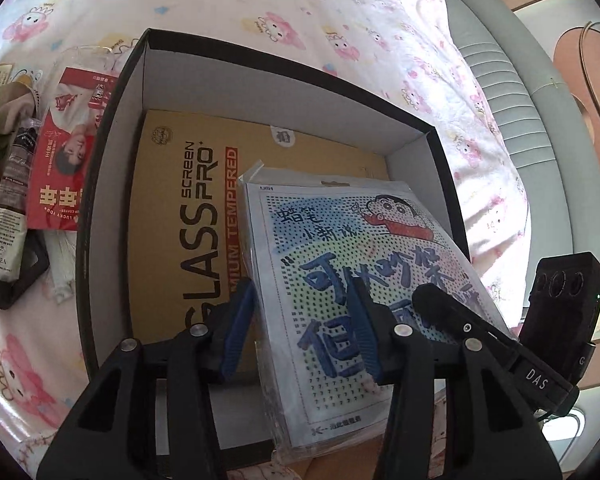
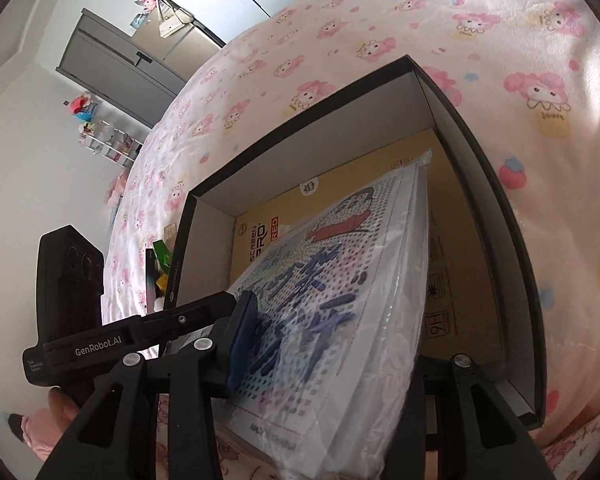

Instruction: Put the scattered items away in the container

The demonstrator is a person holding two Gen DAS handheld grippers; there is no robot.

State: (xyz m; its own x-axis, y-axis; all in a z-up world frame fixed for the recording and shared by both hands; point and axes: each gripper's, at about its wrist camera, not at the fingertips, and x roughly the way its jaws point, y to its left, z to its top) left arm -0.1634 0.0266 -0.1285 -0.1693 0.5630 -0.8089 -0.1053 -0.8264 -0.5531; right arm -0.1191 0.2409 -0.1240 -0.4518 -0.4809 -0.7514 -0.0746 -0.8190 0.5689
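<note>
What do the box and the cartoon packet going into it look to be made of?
Box: apparently rigid cardboard, matte black outside, plain grey-white inside, with crisp folded corners. Cartoon packet: printed paper sheets, probably, in a clear glossy plastic sleeve; glare and wrinkles show in the right wrist view.

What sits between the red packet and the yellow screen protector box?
The black box's left wall, seen from the left wrist: red packet outside, screen protector box inside.

Tan flat pack point(image 1: 188, 216): "GLASS SCREEN PRO+", "PREMIUM TEMPERED" partly hidden, "9H". Left claw's body point(image 2: 96, 346): "GenRobot.AI". Right claw's body point(image 1: 536, 378): "DAS". Tube point(image 1: 4, 236): "VSEA".
</note>
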